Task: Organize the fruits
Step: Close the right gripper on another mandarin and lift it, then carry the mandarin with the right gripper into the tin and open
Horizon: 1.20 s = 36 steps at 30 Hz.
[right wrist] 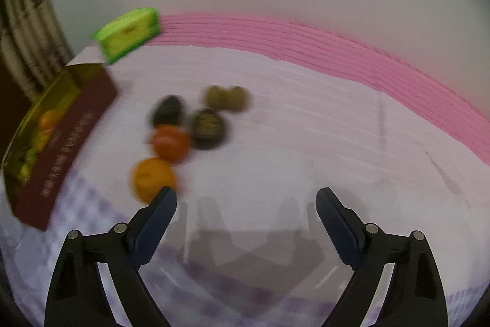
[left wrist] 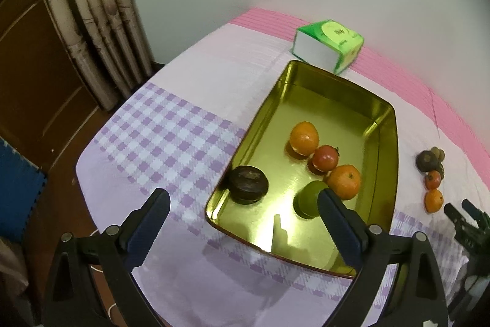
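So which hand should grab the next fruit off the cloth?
Probably the right gripper: its open, empty jaws face the loose fruit, the orange just ahead. The left gripper hangs over the tray.

Tray [left wrist: 309, 91] glossy gold metal; tablecloth [left wrist: 171, 127] matt woven cloth; tissue pack [left wrist: 329, 45] shiny plastic wrap

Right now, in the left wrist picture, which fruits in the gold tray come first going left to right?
Dark brown fruit → orange → red fruit → second orange, all inside the gold tray.
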Available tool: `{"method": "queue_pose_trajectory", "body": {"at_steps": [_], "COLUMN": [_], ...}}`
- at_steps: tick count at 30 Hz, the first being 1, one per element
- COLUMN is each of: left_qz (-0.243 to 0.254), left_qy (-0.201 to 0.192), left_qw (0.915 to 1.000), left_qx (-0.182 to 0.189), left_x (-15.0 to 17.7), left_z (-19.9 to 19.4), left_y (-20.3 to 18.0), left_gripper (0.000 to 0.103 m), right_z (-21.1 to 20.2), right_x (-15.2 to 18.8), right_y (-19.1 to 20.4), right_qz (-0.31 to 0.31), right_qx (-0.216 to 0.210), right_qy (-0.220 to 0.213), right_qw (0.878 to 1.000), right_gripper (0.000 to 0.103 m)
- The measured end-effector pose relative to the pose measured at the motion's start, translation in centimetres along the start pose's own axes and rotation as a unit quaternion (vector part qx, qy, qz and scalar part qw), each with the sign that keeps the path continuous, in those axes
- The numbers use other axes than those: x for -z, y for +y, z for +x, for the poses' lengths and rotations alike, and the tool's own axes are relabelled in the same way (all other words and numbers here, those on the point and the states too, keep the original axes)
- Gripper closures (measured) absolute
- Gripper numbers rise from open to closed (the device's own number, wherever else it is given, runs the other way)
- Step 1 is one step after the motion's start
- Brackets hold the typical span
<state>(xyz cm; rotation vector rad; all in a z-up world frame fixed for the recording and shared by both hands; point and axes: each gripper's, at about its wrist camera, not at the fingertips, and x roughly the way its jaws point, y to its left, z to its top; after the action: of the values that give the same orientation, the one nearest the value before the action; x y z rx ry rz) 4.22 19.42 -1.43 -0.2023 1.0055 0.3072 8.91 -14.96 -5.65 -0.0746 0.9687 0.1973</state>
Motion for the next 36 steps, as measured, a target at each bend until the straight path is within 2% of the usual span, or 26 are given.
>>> {"method": "queue_pose_trajectory", "body": {"at_steps": [3,7,18,20,36], "left_qz": [-0.01,-0.022,-0.028,-0.027,-0.043], "left_qy": [-0.001,0.001,0.017,0.017,0.023], "left_qw": [0.9999,0.9997,0.9995,0.9995,0.9988], "left_qx": [-0.001,-0.003,-0.003,-0.003,-0.001], "left_x": [0.0,0.0,0.1,0.1,0.2], "left_z": [0.0,0.0,0.4,0.4,0.5], "left_y": [0.5,1.0,1.5,1.5,2.1], "left_gripper": [0.007,0.007,0.006,0.006,0.005], "right_z": [0.3,1.0,2.2,2.3,0.7], "right_x": [-0.6,-0.7,-0.8,-0.7,-1.2], "right_y": [2.1,3.7,4.1,4.3,6.1], "right_qz": [-0.018,-0.036,-0.033,-0.033,-0.051], "right_qx": [-0.012,-0.011,-0.017,-0.022,-0.036], "right_qy": [0.003,0.015,0.035,0.038,0.028], "right_qw": [1.0,0.999,0.999,0.998,0.998], "right_gripper": [0.018,0.032,0.054,0.063,0.063]}}
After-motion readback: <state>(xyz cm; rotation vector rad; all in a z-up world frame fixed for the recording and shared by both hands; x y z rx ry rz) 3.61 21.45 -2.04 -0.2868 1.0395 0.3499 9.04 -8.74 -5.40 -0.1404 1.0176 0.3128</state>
